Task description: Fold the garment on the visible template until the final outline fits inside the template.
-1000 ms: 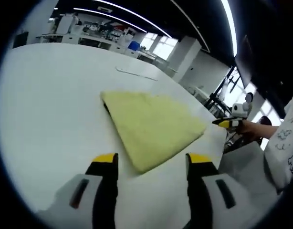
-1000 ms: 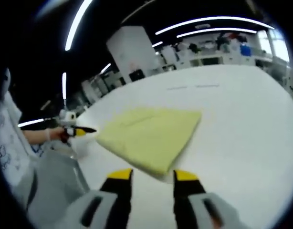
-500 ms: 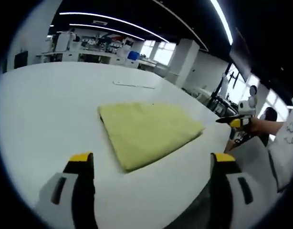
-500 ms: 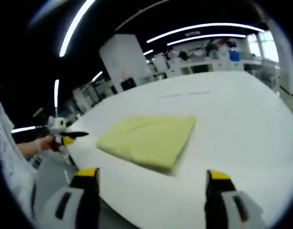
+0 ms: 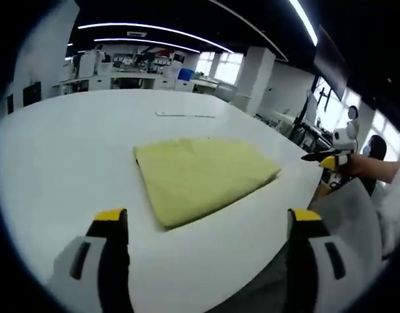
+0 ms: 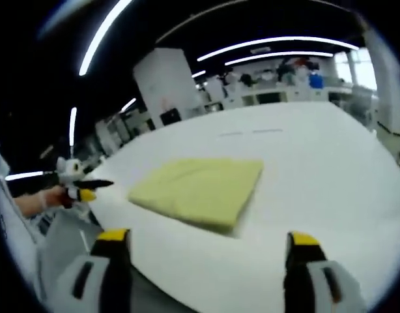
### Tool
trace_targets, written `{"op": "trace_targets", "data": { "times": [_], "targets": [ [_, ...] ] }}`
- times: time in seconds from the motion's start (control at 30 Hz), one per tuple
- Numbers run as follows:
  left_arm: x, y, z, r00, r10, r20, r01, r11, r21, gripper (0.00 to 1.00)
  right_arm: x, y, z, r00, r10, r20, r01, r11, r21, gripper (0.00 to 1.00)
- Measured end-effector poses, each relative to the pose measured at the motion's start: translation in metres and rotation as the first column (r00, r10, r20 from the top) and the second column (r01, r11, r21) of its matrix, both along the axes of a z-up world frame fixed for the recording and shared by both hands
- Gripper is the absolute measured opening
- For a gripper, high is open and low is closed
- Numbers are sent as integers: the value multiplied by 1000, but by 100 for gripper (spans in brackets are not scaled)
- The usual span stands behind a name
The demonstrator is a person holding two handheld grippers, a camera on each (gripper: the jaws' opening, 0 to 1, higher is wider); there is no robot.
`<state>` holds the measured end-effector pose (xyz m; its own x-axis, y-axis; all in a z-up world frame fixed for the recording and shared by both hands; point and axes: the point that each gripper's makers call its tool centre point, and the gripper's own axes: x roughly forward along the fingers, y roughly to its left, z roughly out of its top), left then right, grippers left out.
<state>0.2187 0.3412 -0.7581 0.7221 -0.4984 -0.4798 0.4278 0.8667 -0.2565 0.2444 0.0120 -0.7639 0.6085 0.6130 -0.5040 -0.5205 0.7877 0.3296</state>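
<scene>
On the left we've got the left gripper with its jaws spread wide and nothing between them, poised off the near edge of the white table. The yellow garment lies folded flat mid-table, and over on the right our right gripper gapes just as wide, clear of the cloth

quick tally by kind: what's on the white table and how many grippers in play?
Folded yellow garment: 1
White table: 1
Grippers: 2, left gripper and right gripper, both open and clear of the garment
Thin line marks on the table beyond the garment: 1 set, too faint to count
Total: 5
</scene>
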Motion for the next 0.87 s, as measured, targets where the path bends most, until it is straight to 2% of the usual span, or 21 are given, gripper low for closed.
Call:
{"op": "trace_targets", "data": {
  "times": [0.2,0.33,0.57,0.8,0.87],
  "targets": [
    [-2,4,2,1000,31,4,-31,999,-23,99,-5,-3,0,1000,1,-9,-1,1000,-3,99],
    [-2,4,4,1000,27,6,-27,999,-21,99,-4,-3,6,1000,-11,-3,11,1000,15,99],
    [-3,6,-1,1000,20,7,-20,1000,10,98,-5,-10,5,1000,-14,-3,14,1000,12,99],
    [-10,12,-7,998,58,-2,-58,998,-1,97,-8,-18,4,1000,-22,-7,22,1000,0,99],
    [-9,12,-5,998,62,11,-62,998,9,96,-9,-21,4,1000,-25,-3,25,1000,-7,99]
  ]
}}
